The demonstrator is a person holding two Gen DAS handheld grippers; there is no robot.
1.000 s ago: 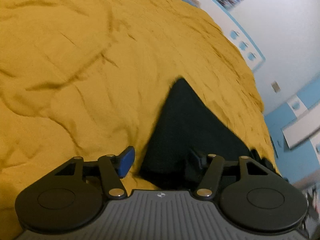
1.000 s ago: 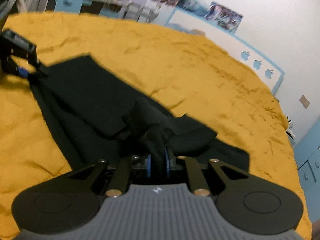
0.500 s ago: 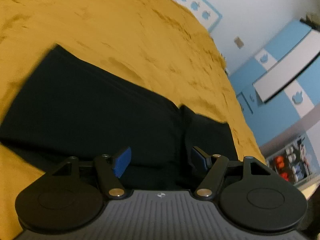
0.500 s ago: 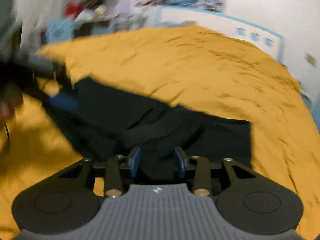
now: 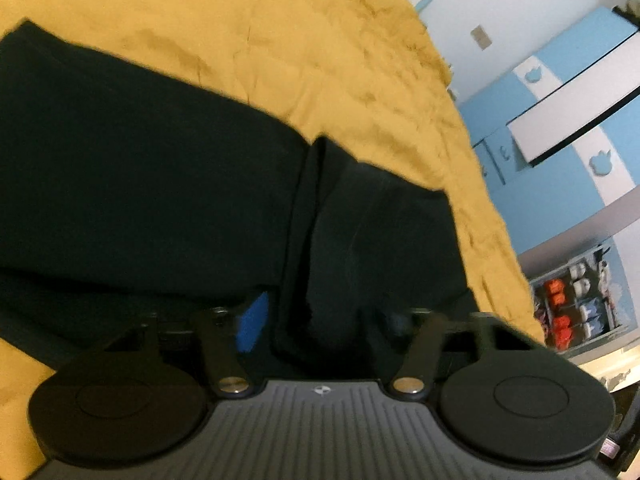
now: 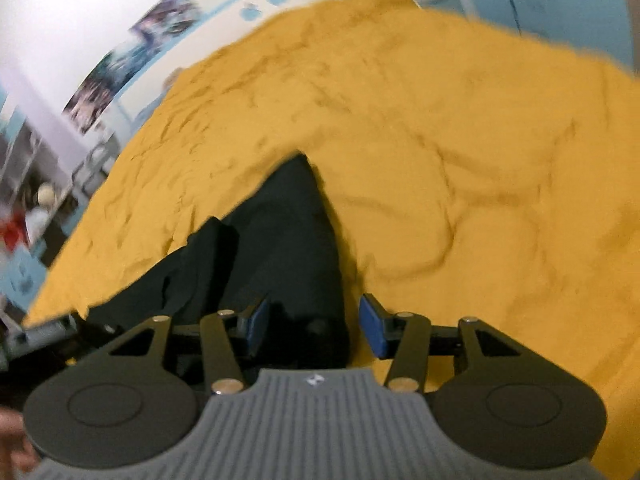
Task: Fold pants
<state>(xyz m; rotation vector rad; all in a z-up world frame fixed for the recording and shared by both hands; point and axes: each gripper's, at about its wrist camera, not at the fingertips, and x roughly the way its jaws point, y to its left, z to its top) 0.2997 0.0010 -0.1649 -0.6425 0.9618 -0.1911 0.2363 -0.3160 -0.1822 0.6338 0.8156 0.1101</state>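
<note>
Black pants (image 5: pixel 140 168) lie spread on a yellow bedspread (image 5: pixel 280 40). In the left wrist view my left gripper (image 5: pixel 322 322) hovers low over their near edge. Its jaws are closing, with a raised fold of the black cloth between them and a gap still showing beside the blue left pad (image 5: pixel 252 324). The right wrist view shows a pointed end of the pants (image 6: pixel 288 232) running away across the bedspread (image 6: pixel 460 140). My right gripper (image 6: pixel 314 326) stands open over that end, with cloth lying by its left pad and bare bedspread by the right one.
Blue and white cupboards (image 5: pixel 560 120) and a shelf of small orange and white items (image 5: pixel 576 304) stand beyond the bed's right edge. Posters (image 6: pixel 132 52) hang on the far wall. A hand (image 6: pixel 12 452) shows at the lower left of the right wrist view.
My right gripper let go of the bunched cloth, rolled and swung toward a pointed end. My left gripper swept from the pants' corner across them, and a fold now lies between its jaws.
</note>
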